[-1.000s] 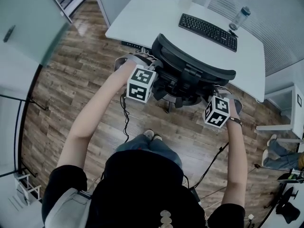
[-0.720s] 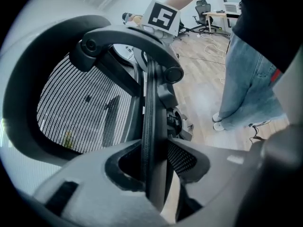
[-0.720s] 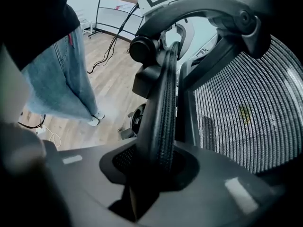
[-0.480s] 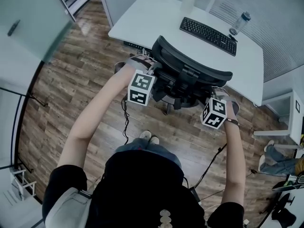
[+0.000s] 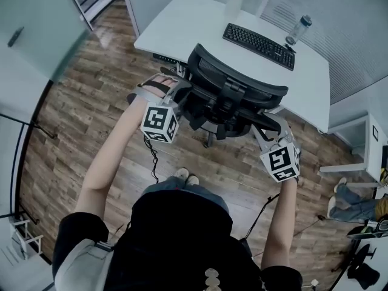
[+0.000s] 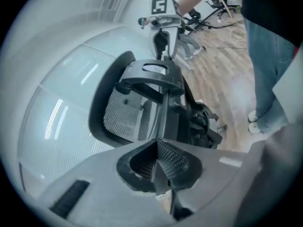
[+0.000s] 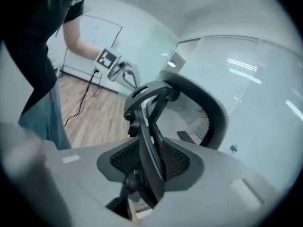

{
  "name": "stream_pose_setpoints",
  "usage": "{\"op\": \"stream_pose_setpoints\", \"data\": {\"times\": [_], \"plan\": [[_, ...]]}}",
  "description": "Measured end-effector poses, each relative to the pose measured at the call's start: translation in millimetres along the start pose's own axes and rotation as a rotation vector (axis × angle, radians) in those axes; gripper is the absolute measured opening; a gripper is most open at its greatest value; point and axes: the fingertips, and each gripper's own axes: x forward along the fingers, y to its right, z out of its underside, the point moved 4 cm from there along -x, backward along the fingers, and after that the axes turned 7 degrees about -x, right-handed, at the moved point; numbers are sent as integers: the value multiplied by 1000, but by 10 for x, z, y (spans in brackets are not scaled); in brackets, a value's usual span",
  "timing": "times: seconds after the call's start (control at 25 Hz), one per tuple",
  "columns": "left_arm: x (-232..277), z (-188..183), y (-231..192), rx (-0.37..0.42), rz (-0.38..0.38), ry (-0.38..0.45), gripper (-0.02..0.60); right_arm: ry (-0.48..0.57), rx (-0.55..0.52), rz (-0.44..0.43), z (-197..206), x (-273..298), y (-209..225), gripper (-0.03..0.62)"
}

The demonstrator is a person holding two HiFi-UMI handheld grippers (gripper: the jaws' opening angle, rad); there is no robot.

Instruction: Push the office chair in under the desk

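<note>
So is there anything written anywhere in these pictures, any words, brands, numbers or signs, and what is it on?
No text can be read anywhere in these pictures.
Keyboard: the key letters are too small to read.
Bottle: any label is too small to read.
Left cube and right cube: black-and-white square patterns only, no letters or numbers.

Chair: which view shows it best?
Head view: the whole chair from above, at the desk edge. The left and right gripper views each show only its backrest and rear frame, close up from one side.
</note>
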Motion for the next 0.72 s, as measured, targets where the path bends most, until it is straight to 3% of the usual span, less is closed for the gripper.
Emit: {"op": "stream_pose_setpoints", "data": {"times": [0.08,0.36,0.48,0.6,0.72], "plan": [[-84,16,-86,-139,-67,46,9,101,144,96,-39,-71,89,156],[-479,45,-373,-783,-390,355,9,359,500,430,11,-360,271,107],[-596,100,-441,-1015,-437,459,8,429,622,553,66,-497,288,60],[-600,148,-389,-1143,-430,503,8,457,705,639,128,-585,254,16],[-586,152,-308,-1181,-419,500,8,442,722,676,156,-596,187,-2]]}}
